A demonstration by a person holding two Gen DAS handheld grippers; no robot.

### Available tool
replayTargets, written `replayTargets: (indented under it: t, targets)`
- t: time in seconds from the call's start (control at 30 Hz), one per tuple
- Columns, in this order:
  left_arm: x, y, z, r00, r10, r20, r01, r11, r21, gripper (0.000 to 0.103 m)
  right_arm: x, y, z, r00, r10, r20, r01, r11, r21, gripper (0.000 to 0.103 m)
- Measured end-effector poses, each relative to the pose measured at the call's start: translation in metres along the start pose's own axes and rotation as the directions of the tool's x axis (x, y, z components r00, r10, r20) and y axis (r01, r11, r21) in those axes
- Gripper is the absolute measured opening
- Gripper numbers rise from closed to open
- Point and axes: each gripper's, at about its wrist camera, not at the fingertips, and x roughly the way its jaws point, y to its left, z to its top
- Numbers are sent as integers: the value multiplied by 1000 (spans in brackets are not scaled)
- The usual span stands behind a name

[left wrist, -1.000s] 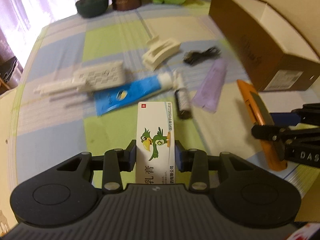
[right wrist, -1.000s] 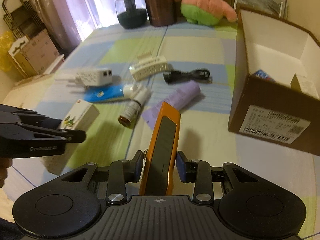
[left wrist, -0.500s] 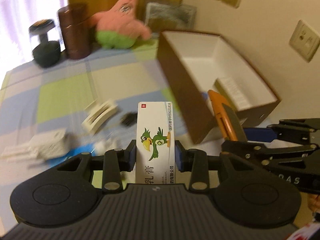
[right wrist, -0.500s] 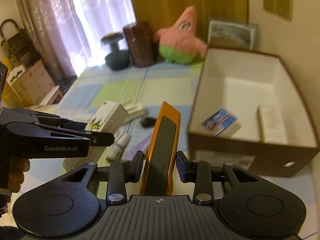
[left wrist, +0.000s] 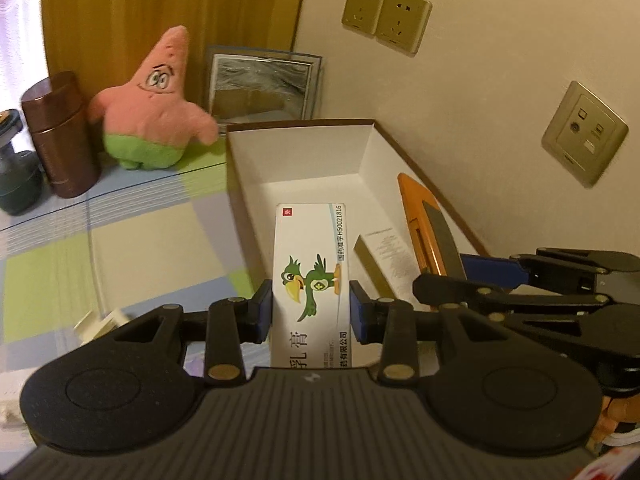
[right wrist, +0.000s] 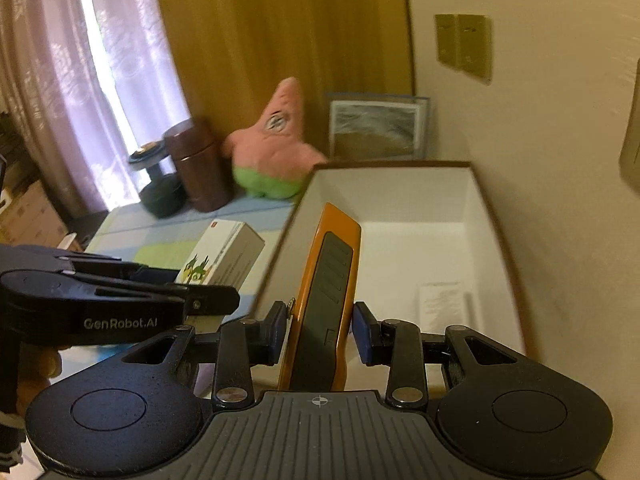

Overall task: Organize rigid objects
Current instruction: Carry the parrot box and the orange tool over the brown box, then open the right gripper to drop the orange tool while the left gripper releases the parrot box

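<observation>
My left gripper is shut on a white medicine box with a green parrot, held up over the near end of the open cardboard box. My right gripper is shut on an orange and grey utility knife, raised above the same cardboard box. From the left wrist view the knife and the right gripper hang over the box's right side. From the right wrist view the medicine box and the left gripper sit just left of the box wall. A small white carton lies inside.
A pink star plush, a brown canister, a dark dumbbell and a framed picture stand at the back of the checked cloth. Wall sockets are above the box. White plastic pieces lie left.
Both grippers have risen and swung from over the scattered items on the cloth to above the open cardboard box, each still holding its object.
</observation>
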Motion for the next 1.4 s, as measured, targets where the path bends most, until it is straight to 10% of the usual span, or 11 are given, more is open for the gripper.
replayTargets:
  t: [1.4]
  targets:
    - [134, -22, 19, 977, 88, -193, -71, 993, 93, 33, 134, -92, -15, 944, 52, -324, -47, 999, 24, 34]
